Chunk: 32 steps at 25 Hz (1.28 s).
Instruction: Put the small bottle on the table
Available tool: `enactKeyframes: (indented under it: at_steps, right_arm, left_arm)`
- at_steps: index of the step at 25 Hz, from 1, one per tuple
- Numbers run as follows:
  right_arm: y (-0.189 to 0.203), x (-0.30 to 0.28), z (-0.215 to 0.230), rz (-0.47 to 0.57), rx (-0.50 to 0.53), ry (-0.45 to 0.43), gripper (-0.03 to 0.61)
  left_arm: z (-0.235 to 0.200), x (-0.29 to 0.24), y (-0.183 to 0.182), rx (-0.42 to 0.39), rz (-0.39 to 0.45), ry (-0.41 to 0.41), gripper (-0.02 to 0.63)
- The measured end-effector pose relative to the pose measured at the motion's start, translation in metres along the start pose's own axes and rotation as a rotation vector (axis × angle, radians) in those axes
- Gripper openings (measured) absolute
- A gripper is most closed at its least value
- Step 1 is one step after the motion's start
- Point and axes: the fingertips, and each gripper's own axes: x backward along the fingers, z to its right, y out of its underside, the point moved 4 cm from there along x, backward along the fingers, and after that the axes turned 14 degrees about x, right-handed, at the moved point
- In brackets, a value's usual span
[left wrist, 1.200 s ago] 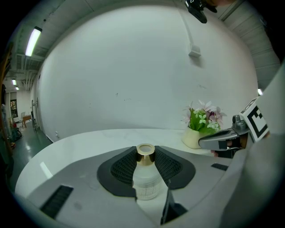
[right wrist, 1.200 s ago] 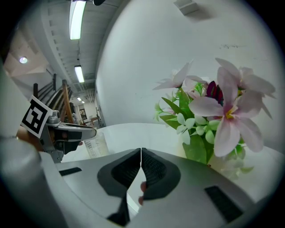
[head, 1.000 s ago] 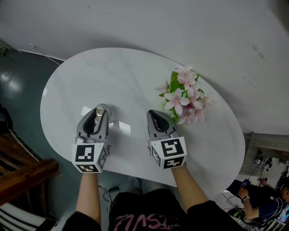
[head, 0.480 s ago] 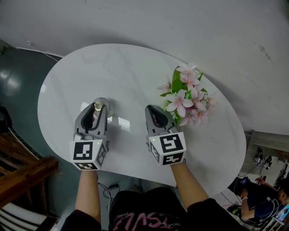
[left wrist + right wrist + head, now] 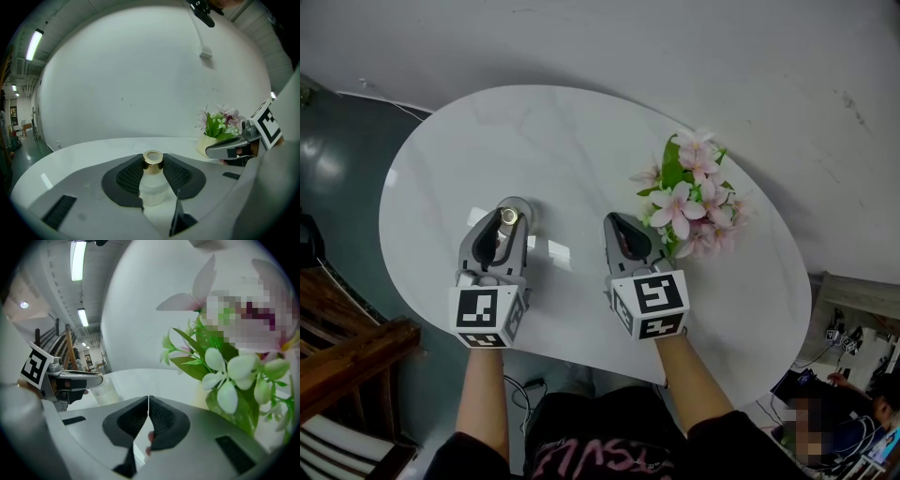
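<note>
- Between the pads of our left gripper [image 5: 502, 223], we are clamping the small bottle [image 5: 152, 185] by its neck, holding it upright for the table [image 5: 581, 150].
- Just beside the flowers [image 5: 684, 202], we are idling our right gripper [image 5: 148, 404], fingers pressed together and empty.

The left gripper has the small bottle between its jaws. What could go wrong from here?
1. The bottle looks smooth and narrow in the left gripper. It could slip, or tip over when released onto the table.
2. The right gripper, shut and empty, is close to the flowers. A careless move might knock them over.
</note>
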Motion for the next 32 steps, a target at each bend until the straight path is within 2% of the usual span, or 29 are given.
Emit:
enactKeyframes:
  at_steps: [9, 14, 18, 32]
  right_arm:
    - [0.0, 0.005, 0.001, -0.003, 0.022, -0.006, 0.067]
    - [-0.001, 0.007, 0.0, 0.003, 0.023, -0.015, 0.067]
    - [-0.002, 0.009, -0.003, 0.01, 0.029, -0.025, 0.067]
    - [-0.018, 0.031, -0.018, 0.054, 0.066, -0.042, 0.067]
  left_arm:
    - [0.0, 0.0, 0.001, 0.013, 0.003, -0.017, 0.131]
    - [0.001, 0.0, 0.002, 0.057, -0.011, -0.018, 0.132]
    - [0.003, 0.005, 0.001, 0.035, -0.011, -0.034, 0.149]
    - [0.014, 0.034, 0.001, 0.054, -0.003, -0.053, 0.152]
